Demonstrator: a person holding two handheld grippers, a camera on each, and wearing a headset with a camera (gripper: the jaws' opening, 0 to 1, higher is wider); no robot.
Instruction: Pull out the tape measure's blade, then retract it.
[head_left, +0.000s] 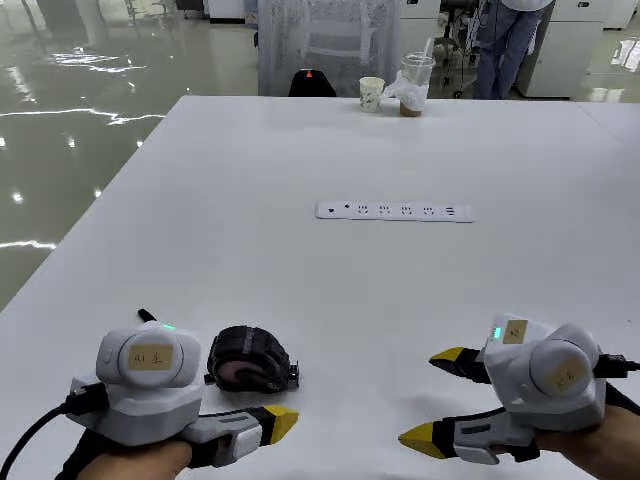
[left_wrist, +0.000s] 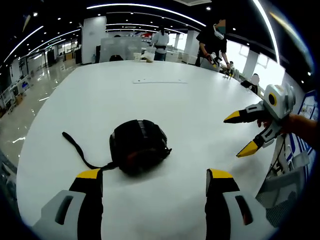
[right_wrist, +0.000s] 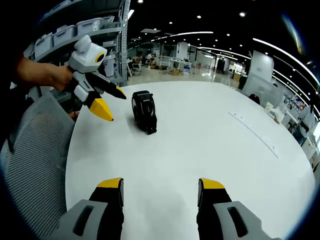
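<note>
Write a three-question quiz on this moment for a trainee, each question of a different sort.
1. True or false: the tape measure is clamped in the left gripper.
2. Which of these lies on the table, farther from the person than the tape measure? A) a power strip B) a laptop C) a hammer
3. Fill in the missing word: the jaws of the right gripper stand ____, with nothing between them.

Key: 1 false, it lies free on the table just ahead of the open left gripper; 2 A; 3 open.
</note>
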